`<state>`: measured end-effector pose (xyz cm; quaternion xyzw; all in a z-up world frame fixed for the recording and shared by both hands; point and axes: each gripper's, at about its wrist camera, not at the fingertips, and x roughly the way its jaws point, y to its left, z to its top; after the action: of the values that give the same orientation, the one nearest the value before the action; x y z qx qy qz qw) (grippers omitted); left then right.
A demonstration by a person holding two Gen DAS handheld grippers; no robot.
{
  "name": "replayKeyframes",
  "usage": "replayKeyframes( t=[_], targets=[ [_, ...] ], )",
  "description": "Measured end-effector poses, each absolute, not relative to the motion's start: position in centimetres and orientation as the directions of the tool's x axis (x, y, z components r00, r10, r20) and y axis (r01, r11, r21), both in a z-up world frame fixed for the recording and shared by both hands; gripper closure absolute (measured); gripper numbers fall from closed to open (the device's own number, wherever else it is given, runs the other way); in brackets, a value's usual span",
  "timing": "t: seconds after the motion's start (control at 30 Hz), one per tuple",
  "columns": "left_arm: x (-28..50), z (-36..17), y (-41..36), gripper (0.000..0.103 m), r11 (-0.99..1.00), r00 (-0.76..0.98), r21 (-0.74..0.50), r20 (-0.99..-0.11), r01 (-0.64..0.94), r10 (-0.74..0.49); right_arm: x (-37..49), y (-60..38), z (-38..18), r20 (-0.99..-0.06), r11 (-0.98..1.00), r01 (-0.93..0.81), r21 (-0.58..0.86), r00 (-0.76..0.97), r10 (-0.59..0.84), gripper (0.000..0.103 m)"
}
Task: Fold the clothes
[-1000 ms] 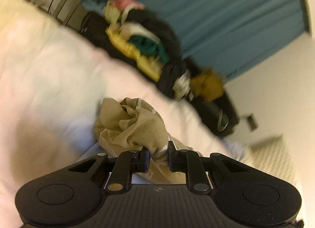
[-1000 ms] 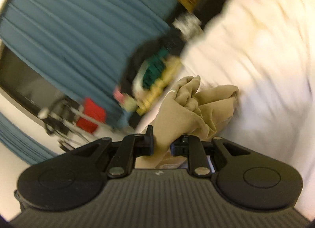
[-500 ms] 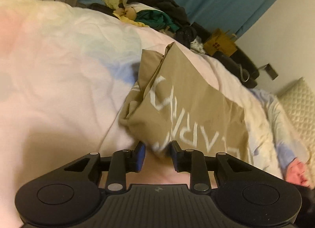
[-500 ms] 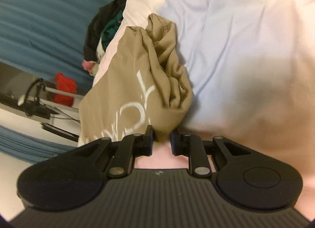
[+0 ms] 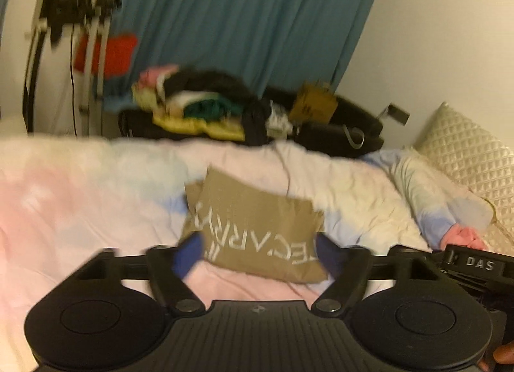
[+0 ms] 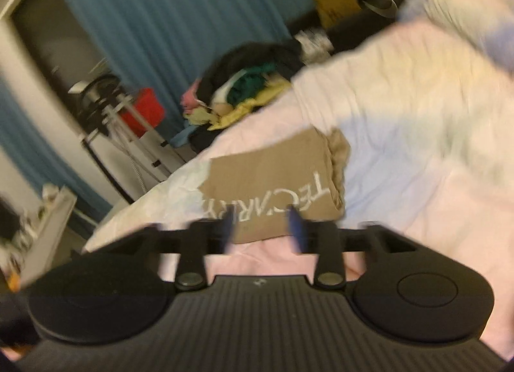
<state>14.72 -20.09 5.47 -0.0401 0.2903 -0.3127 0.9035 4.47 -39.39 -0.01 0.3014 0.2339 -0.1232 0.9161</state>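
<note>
tan shirt (image 5: 257,227) folded flat on bed (image 5: 80,211), white lettering up; left gripper (image 5: 258,251) fingers wide, holding nothing; right gripper (image 6: 261,225) fingers wide, holding nothing

- We see a tan cotton garment with white block lettering (image 5: 253,230) (image 6: 273,182), folded into a flat, roughly rectangular packet.
- It lies lettering-up on the pastel pink, blue and white crumpled duvet (image 5: 96,198) (image 6: 417,147), near that duvet's middle.
- Along one short edge of the packet, bunched layers of cloth show.
- The lettering is only partly legible to us.
</note>
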Motion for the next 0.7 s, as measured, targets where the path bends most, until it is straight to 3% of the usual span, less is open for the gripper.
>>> replayKeyframes(
  t=[0.03, 0.07, 0.33, 0.7],
  targets=[
    [13.4, 6.6, -19.3, 0.006, 0.800, 0.648, -0.245, -0.480, 0.548, -0.591, 3.4, -38.6, 1.1, -0.476, 0.811, 0.348, 0.471, 0.874, -0.098, 0.013],
    [12.5, 7.5, -18.7, 0.002, 0.798, 0.654, -0.241, -0.469, 0.552, -0.593, 2.1, -37.7, 2.1, -0.442, 0.832, 0.329, 0.447, 0.889, -0.114, 0.012],
    [4.5, 11.7, -14.0, 0.000, 0.801, 0.708, -0.164, -0.390, 0.575, -0.588, -4.4, -33.0, 6.3, -0.359, 0.896, 0.265, 0.356, 0.924, -0.130, 0.014],
    [-2.8, 10.3, -10.6, 0.000, 0.811, 0.761, -0.053, -0.316, 0.582, -0.567, -9.0, -27.7, 4.2, -0.278, 0.938, 0.241, 0.249, 0.946, -0.169, 0.014]
  ],
)
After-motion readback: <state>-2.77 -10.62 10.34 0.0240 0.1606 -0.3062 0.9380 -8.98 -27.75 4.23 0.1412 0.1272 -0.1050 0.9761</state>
